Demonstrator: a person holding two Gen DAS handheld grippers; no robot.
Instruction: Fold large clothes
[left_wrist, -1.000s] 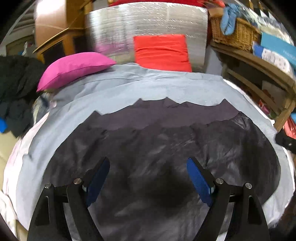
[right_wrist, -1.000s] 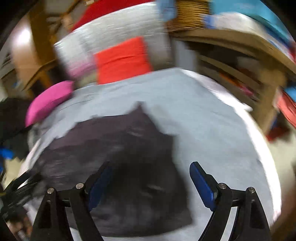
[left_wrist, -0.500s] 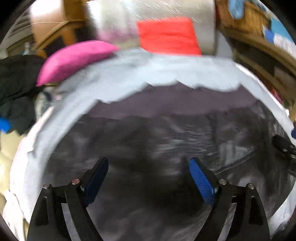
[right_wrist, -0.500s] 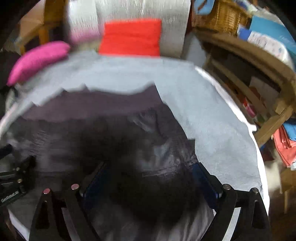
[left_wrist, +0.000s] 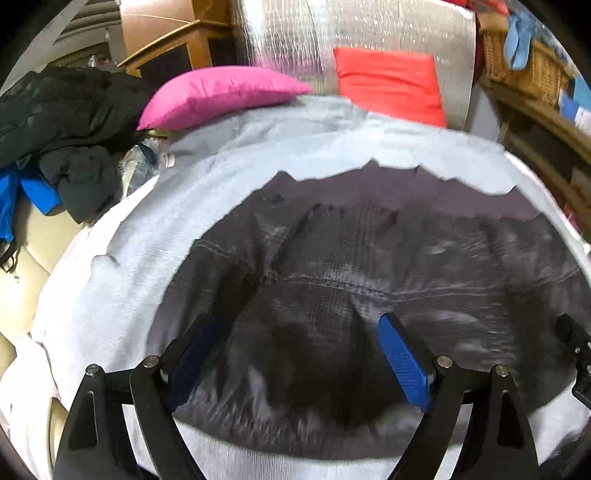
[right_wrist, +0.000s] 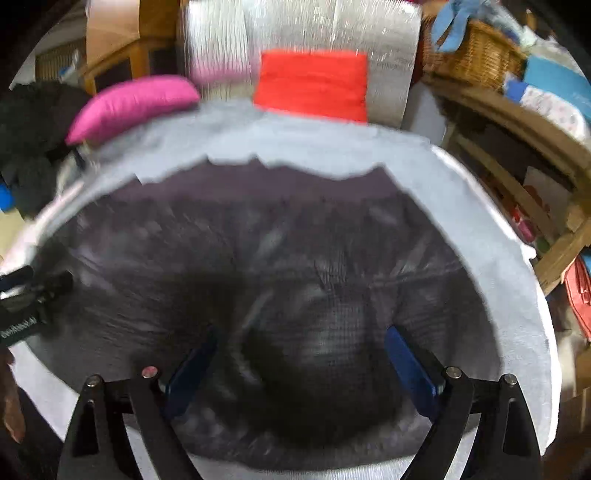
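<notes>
Across the grey-sheeted bed (left_wrist: 207, 192) lies a floppy, light dark garment (left_wrist: 369, 258); left tool (left_wrist: 295, 358) and right tool (right_wrist: 299, 365) hover wide open and empty, so I'd grab the 6 o'clock hem corners.

Both views are dim indoor fisheye shots with black corners and lines bending hard toward the rim. Motion blur smears the right wrist view most, especially from 9 to 12 o'clock. The silver sheet (left_wrist: 354, 40) at 12 o'clock glints brightly. A soft dark shadow sits on the dark garment (left_wrist: 369, 280) toward 6 o'clock.
</notes>
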